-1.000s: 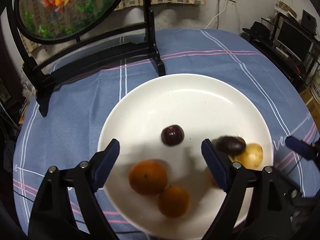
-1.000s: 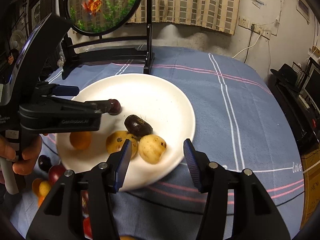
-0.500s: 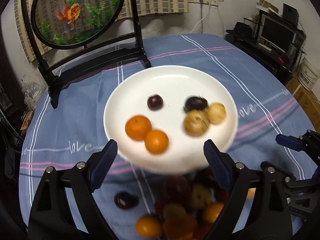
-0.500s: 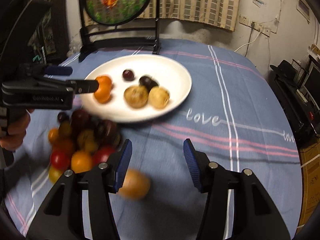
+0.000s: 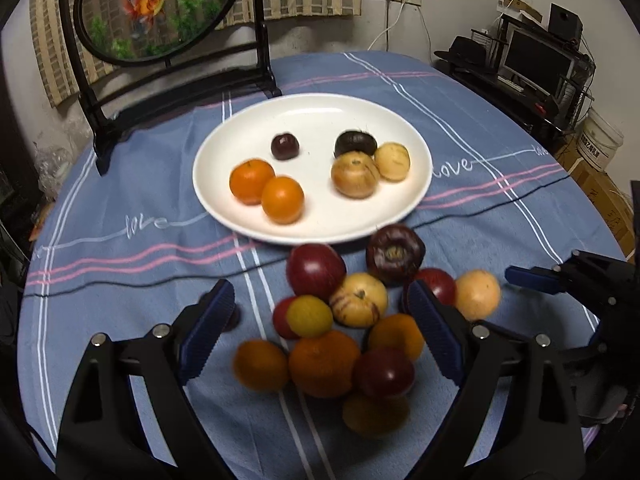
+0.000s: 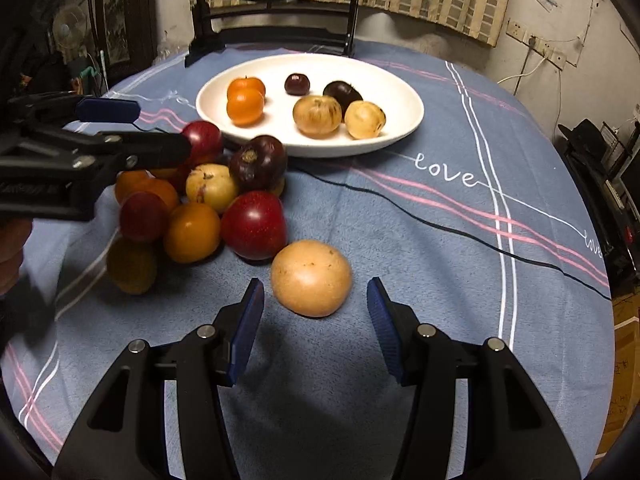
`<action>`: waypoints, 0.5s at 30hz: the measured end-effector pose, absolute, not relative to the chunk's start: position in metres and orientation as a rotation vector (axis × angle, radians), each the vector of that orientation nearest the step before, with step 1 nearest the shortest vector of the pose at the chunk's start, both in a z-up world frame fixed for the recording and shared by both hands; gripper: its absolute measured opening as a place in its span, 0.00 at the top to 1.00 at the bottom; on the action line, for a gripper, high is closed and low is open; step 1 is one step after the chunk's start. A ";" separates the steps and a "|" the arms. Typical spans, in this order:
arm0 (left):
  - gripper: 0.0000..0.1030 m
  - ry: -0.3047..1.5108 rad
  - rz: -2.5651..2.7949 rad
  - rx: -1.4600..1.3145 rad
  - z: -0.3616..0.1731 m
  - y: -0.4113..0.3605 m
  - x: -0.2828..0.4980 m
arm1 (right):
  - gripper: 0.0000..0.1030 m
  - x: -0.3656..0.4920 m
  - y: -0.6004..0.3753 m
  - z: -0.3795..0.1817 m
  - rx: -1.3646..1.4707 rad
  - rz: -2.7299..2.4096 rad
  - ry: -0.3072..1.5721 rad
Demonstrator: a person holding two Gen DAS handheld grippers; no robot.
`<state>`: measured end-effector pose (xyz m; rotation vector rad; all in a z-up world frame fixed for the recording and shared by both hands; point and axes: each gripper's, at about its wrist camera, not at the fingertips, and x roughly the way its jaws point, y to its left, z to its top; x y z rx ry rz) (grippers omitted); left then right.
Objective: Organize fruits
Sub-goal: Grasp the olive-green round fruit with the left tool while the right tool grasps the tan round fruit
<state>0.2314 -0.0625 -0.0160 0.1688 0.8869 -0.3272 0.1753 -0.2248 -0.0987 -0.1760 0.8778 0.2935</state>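
Fruit lies in two groups on a blue cloth [image 6: 420,248]. A white plate [image 6: 404,92] at the far side holds two oranges [image 6: 245,100] touching each other, a small dark plum [image 6: 297,84], a dark fruit [image 6: 340,92] and two tan fruits [image 6: 318,116] side by side. Just in front of the plate a loose pile [image 5: 344,320] of red, orange, yellow and dark fruit sits on the cloth. One tan fruit [image 6: 311,278] lies alone beside the pile. The right gripper [image 6: 316,300] hangs open just short of it, one finger to each side, neither pad touching. The left gripper [image 5: 320,320] is spread wide above the pile, gripping nothing; its jaws have just been opening. A round fish screen [image 5: 160,4] stands behind the plate.
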 end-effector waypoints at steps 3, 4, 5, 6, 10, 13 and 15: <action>0.12 0.890 -0.334 0.156 -0.018 -0.060 0.230 | 0.47 0.182 -0.222 -0.105 -0.181 0.282 0.899; 0.12 0.888 -0.333 0.153 -0.017 -0.059 0.230 | 0.47 0.184 -0.222 -0.107 -0.182 0.276 0.902; 0.12 0.884 -0.331 0.150 -0.017 -0.058 0.230 | 0.48 0.185 -0.222 -0.108 -0.180 0.273 0.902; 0.12 0.882 -0.331 0.149 -0.017 -0.057 0.229 | 0.48 0.187 -0.221 -0.109 -0.176 0.271 0.903; 0.12 0.876 -0.339 0.145 -0.015 -0.055 0.227 | 0.48 0.189 -0.219 -0.112 -0.170 0.266 0.896; 0.12 0.873 -0.341 0.144 -0.015 -0.054 0.226 | 0.54 0.189 -0.219 -0.113 -0.155 0.275 0.896; 0.12 0.872 -0.340 0.143 -0.015 -0.054 0.225 | 0.55 0.188 -0.218 -0.112 -0.155 0.269 0.893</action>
